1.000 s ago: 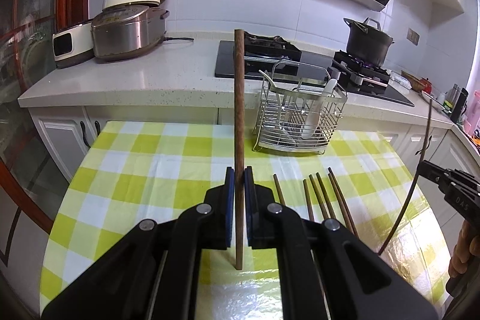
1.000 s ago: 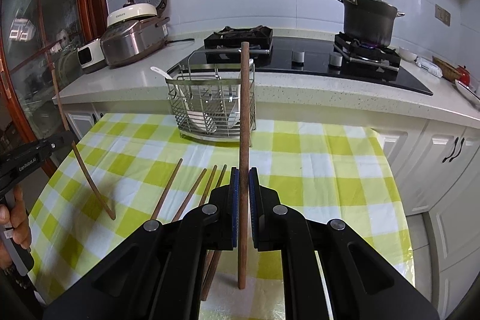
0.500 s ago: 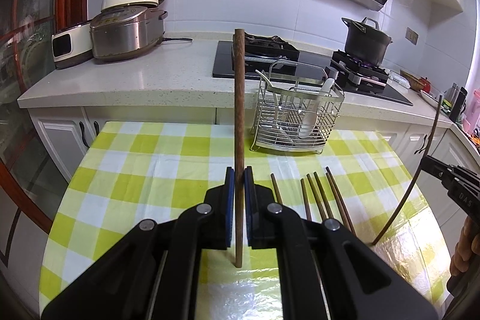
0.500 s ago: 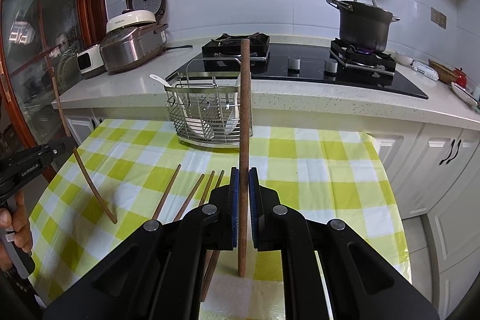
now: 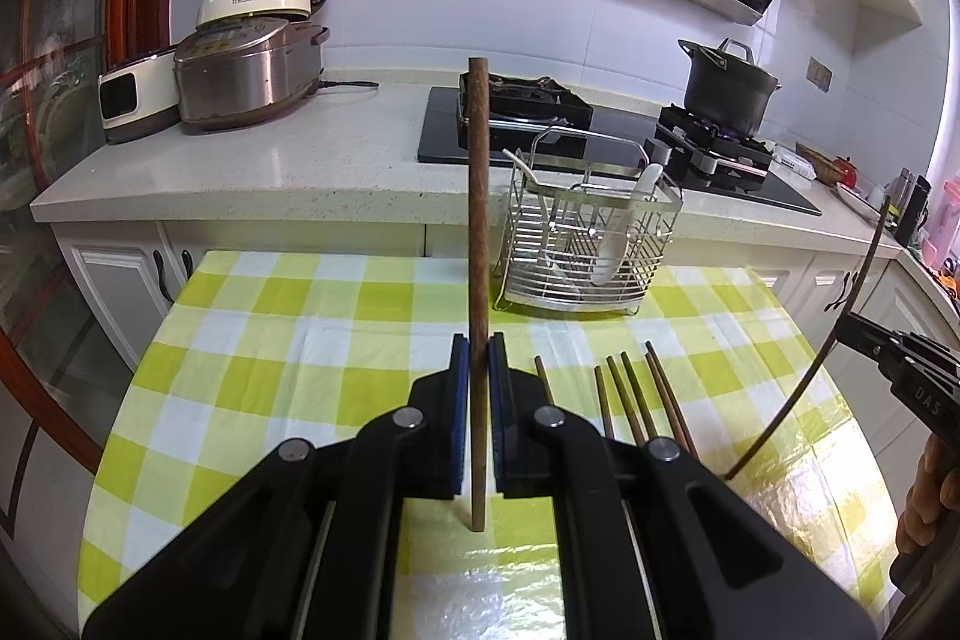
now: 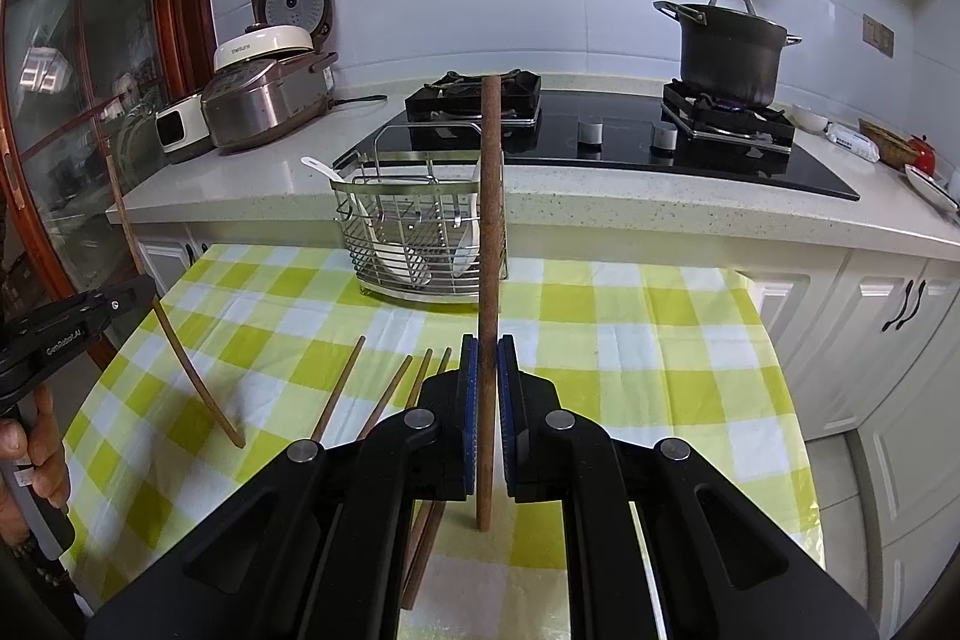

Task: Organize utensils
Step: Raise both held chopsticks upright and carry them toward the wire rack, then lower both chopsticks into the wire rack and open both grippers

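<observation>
My left gripper (image 5: pixel 479 358) is shut on a brown wooden chopstick (image 5: pixel 478 220) that stands upright above the checked tablecloth (image 5: pixel 288 340). My right gripper (image 6: pixel 487 358) is shut on a second upright chopstick (image 6: pixel 491 220). Several more chopsticks (image 5: pixel 630 394) lie loose on the cloth between the two grippers, also seen as chopsticks on the cloth (image 6: pixel 384 388) in the right wrist view. A wire utensil basket (image 5: pixel 588 244) with white spoons stands at the far edge of the table, beyond both grippers; the same basket (image 6: pixel 420 244) appears in the right wrist view.
Behind the table runs a white counter (image 5: pixel 300 160) with rice cookers (image 5: pixel 246 76), a black gas hob (image 6: pixel 600 142) and a dark pot (image 6: pixel 729 46). White cabinets (image 6: pixel 888 316) stand to the right. A person's hand (image 6: pixel 36 436) holds the left gripper's handle.
Both grippers keep their chopsticks clamped and upright. The views have drifted only slightly; nothing was picked up or let go.
</observation>
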